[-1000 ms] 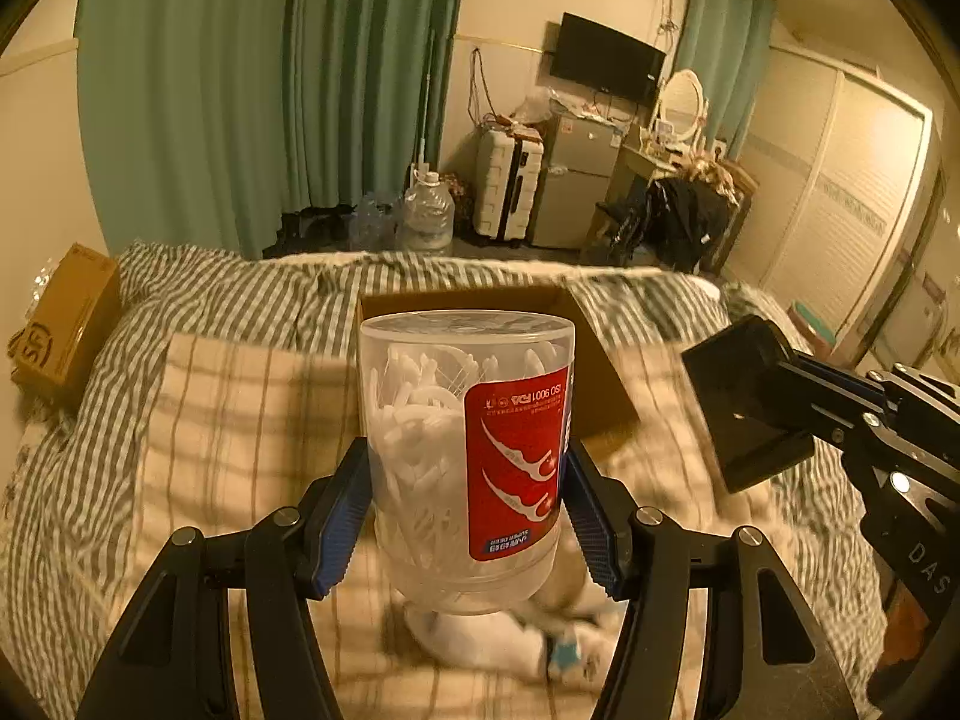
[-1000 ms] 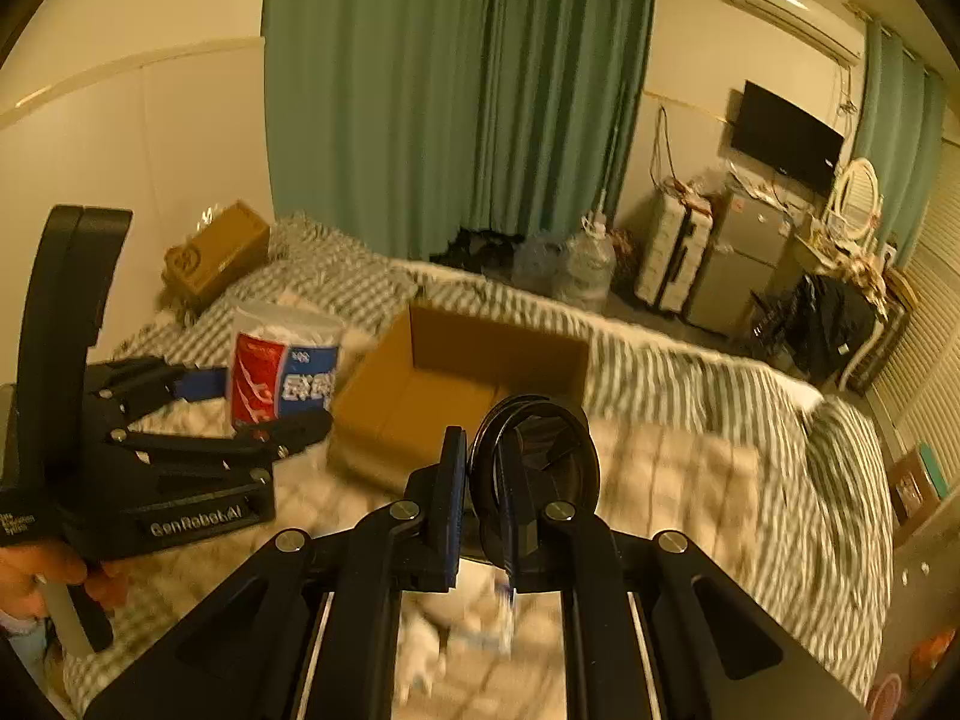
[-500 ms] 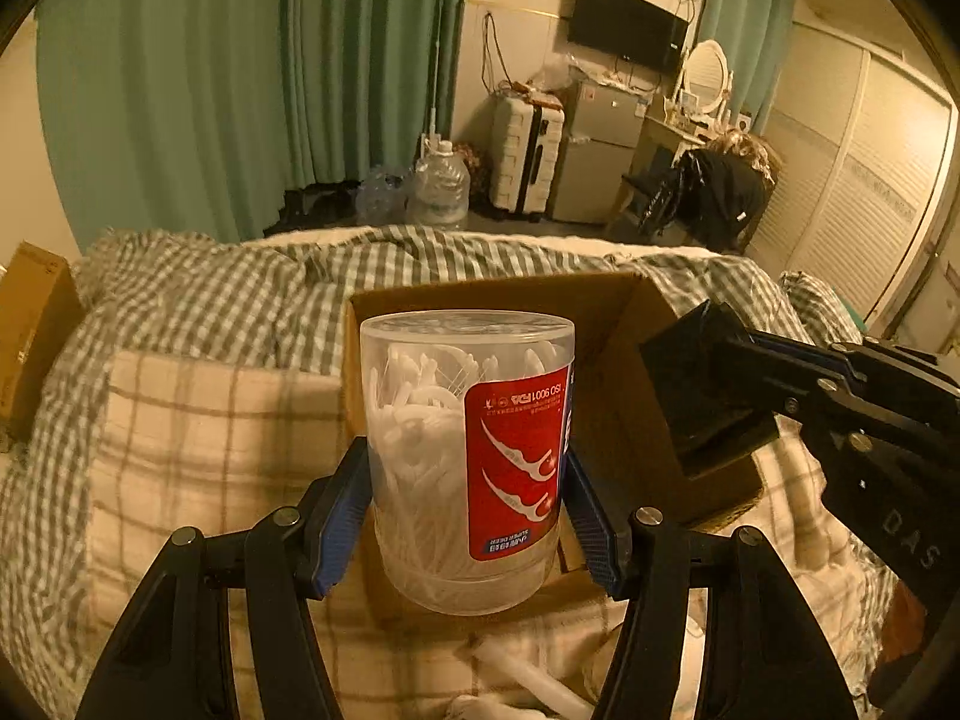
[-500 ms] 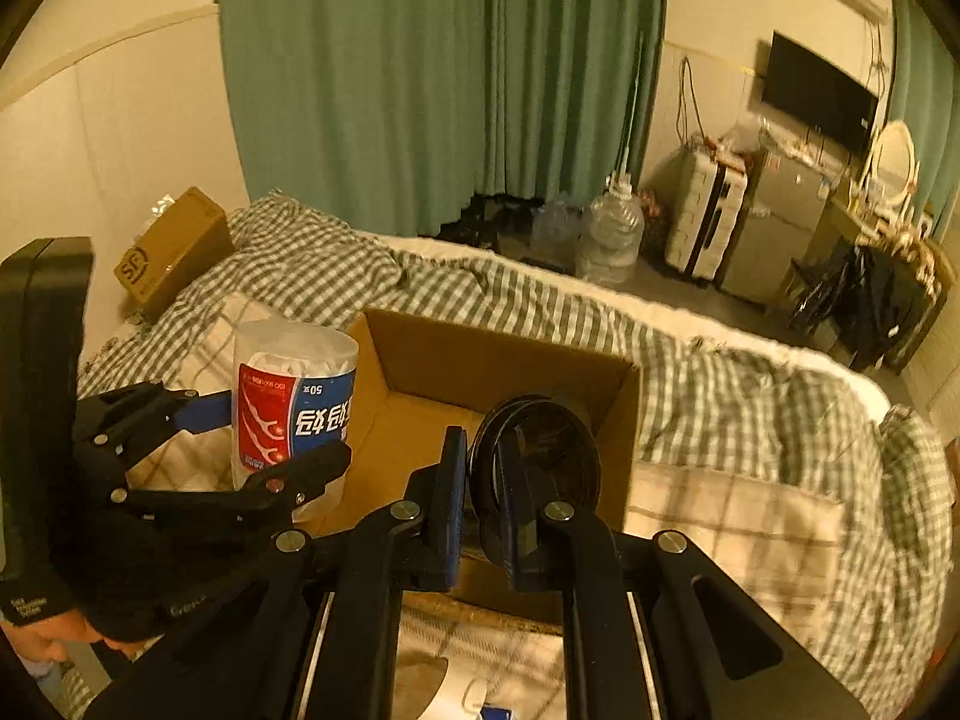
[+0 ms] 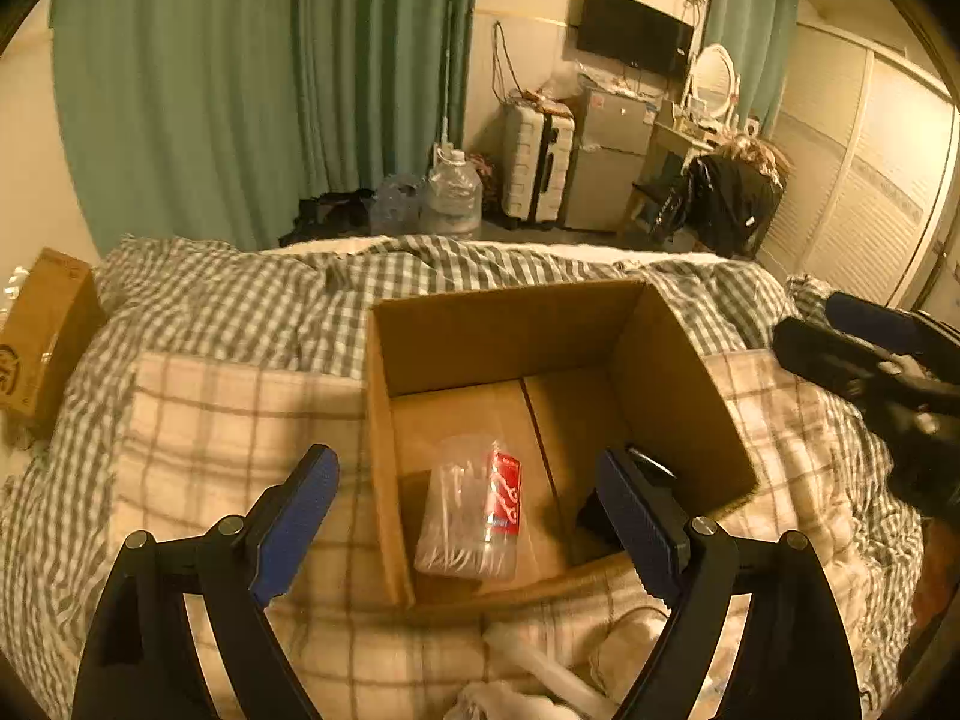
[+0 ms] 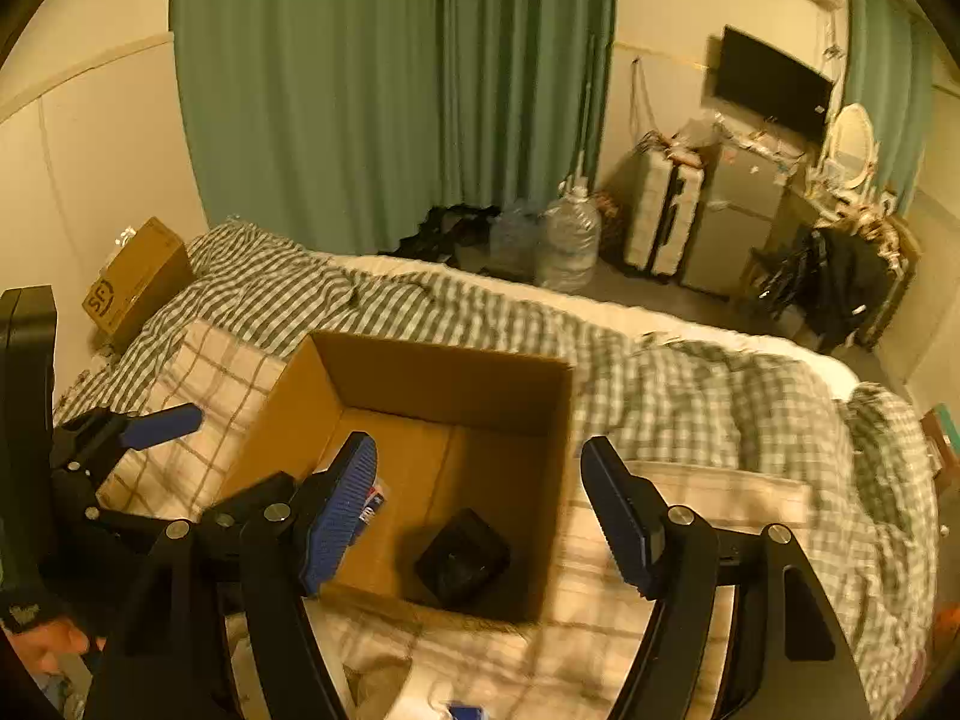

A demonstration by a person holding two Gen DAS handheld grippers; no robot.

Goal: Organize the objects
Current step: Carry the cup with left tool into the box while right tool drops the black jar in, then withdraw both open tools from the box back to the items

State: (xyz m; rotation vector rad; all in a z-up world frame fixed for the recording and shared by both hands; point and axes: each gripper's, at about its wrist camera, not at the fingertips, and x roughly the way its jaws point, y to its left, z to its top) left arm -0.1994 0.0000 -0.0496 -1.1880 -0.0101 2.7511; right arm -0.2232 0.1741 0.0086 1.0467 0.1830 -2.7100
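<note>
An open cardboard box (image 5: pixel 510 324) (image 6: pixel 432 372) sits on the bed. A clear plastic jar with a red label (image 5: pixel 474 510) lies on its side on the box floor at the left. A black round object (image 6: pixel 462 558) lies on the box floor at the right, partly hidden behind my finger in the left wrist view (image 5: pixel 645 462). My left gripper (image 5: pixel 474 516) is open and empty above the box's near edge. My right gripper (image 6: pixel 480 510) is open and empty above the box. The left gripper also shows at the left of the right wrist view (image 6: pixel 120 438).
The bed has a green checked duvet (image 5: pixel 252 306) and a beige plaid blanket (image 5: pixel 210 420). A closed brown carton (image 5: pixel 42 336) lies at the bed's left edge. White items (image 5: pixel 540 672) lie on the blanket near me. Water jugs (image 5: pixel 450 198), suitcases and a desk stand beyond the bed.
Both grippers moved over the box and opened. The jar left my left gripper and now lies in the box. The black object left my right gripper and now lies in the box.
</note>
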